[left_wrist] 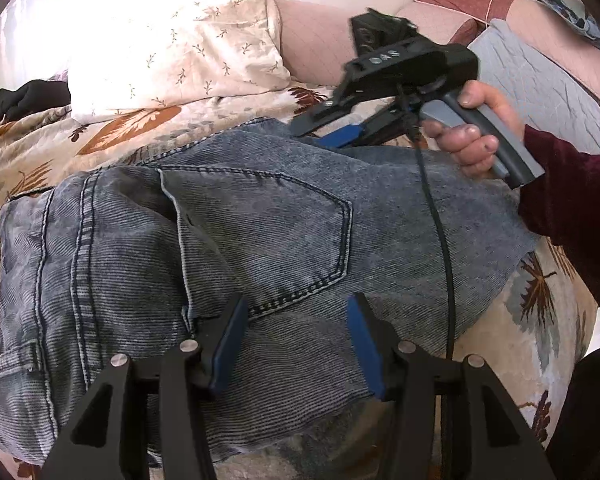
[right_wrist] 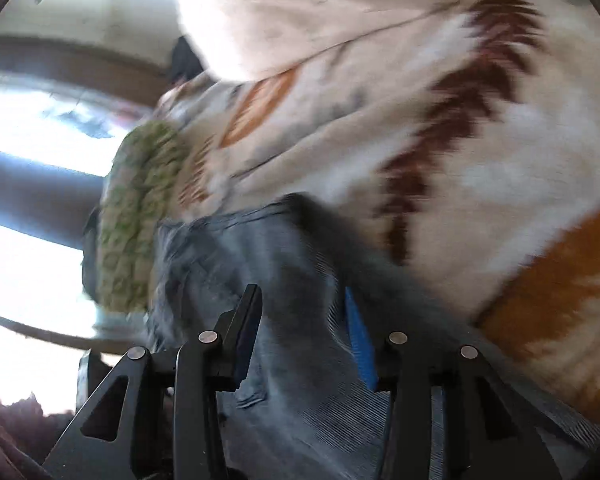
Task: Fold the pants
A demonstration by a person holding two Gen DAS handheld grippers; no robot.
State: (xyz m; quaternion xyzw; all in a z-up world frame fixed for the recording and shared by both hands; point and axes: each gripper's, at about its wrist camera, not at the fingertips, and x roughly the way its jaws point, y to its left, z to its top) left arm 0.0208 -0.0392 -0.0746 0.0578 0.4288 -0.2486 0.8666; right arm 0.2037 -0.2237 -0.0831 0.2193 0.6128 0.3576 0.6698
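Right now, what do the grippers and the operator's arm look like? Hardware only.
Both grippers are black linkage frames with silver pivot pins and blue finger pads: left gripper, right gripper. From the left view, the right gripper has a grey pistol handle, a black body with raised lettering, and a black cable trailing down. Bare hand, dark maroon sleeve.

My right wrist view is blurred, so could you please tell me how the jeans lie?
Observer: The jeans lie on the bedspread, with a back pocket facing up.
Operator: Thank you. Where is the left gripper?
Observer: The left gripper hovers open over the pocket's lower edge.
Operator: Is anything lying across the denim?
Observer: A black cable runs from the right gripper down over the jeans.
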